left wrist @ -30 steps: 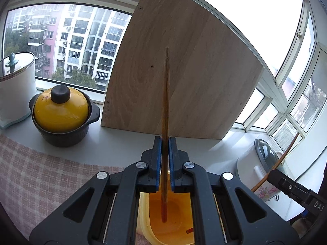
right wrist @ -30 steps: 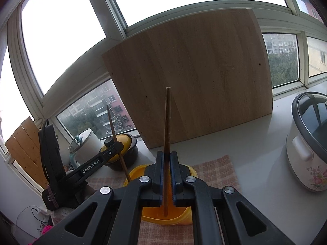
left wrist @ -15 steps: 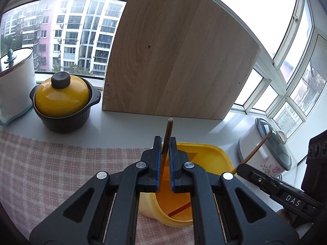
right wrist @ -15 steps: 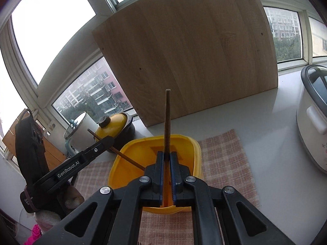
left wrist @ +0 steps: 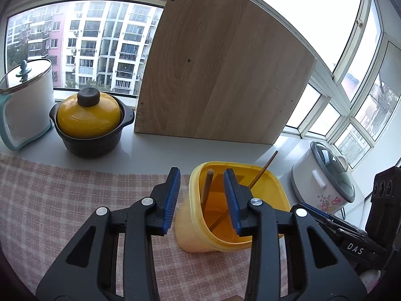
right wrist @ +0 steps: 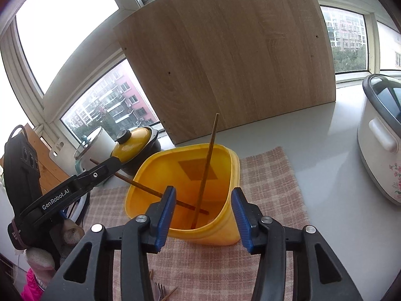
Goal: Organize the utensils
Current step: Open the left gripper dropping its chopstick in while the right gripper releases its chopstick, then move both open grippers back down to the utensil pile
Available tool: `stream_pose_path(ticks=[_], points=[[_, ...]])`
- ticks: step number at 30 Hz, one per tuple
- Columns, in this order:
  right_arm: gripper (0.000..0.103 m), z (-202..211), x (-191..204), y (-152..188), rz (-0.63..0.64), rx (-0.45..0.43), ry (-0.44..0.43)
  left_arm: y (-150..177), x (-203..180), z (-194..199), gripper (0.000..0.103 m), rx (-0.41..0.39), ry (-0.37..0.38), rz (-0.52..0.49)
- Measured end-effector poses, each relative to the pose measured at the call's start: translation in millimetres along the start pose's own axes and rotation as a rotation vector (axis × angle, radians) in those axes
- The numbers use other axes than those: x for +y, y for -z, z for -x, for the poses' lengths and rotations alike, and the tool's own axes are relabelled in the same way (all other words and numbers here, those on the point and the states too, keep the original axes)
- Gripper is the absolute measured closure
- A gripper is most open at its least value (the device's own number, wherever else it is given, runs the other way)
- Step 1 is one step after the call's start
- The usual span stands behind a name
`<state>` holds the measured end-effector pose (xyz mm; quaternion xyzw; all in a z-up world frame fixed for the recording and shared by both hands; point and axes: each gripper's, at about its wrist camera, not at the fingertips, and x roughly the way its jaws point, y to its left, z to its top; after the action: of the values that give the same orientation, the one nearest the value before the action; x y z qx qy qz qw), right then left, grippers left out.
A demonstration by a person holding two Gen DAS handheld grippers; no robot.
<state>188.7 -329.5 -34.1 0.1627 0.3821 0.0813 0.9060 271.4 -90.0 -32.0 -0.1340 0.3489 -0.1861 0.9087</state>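
Note:
A yellow plastic tub (left wrist: pixel 235 238) (right wrist: pixel 213 235) stands on a pink checked cloth. Two brown chopsticks lean inside it. In the left wrist view one (left wrist: pixel 207 188) stands between my open fingers and the other (left wrist: pixel 263 169) pokes out over the far rim. In the right wrist view one chopstick (right wrist: pixel 206 168) leans upright and the other (right wrist: pixel 150 190) crosses it from the left. My left gripper (left wrist: pixel 201 203) is open just above the tub. My right gripper (right wrist: pixel 203 215) is open at the tub's near side. The left gripper also shows in the right wrist view (right wrist: pixel 110 165), touching the slanted chopstick.
A large wooden board (left wrist: pixel 220 75) leans against the window behind. A yellow-lidded black pot (left wrist: pixel 89 123) and a white canister (left wrist: pixel 25 100) stand at left. A white rice cooker (right wrist: pixel 381 138) stands at right. More utensils (right wrist: pixel 160 291) lie on the cloth (left wrist: pixel 50 200) near the bottom edge.
Both grippers have opened and let go of their chopsticks, which now rest in the yellow tub. Both grippers have tilted down toward the tub.

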Motion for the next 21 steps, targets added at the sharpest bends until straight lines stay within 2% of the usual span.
stream_pose_path(ticks=[3, 5, 9, 14, 18, 21], points=[[0.054, 11, 0, 4, 0.009, -0.016, 0.01, 1, 0, 12, 0.068, -0.015, -0.003, -0.018], [0.047, 20, -2, 7, 0.001, -0.027, 0.0, 2, 0, 22, 0.068, -0.024, -0.014, -0.031], [0.039, 35, -5, 17, 0.007, -0.038, 0.0, 6, 5, 46, 0.068, -0.042, -0.024, -0.047], [0.015, 52, -12, 35, 0.002, -0.067, -0.043, 18, 26, 74, 0.068, -0.052, -0.035, -0.03], [0.015, 59, -13, 51, 0.024, -0.058, -0.071, 35, 51, 87, 0.068, -0.016, -0.066, -0.018], [0.015, 59, -11, 63, 0.038, -0.031, -0.087, 55, 67, 92, 0.068, 0.039, -0.078, -0.013]])
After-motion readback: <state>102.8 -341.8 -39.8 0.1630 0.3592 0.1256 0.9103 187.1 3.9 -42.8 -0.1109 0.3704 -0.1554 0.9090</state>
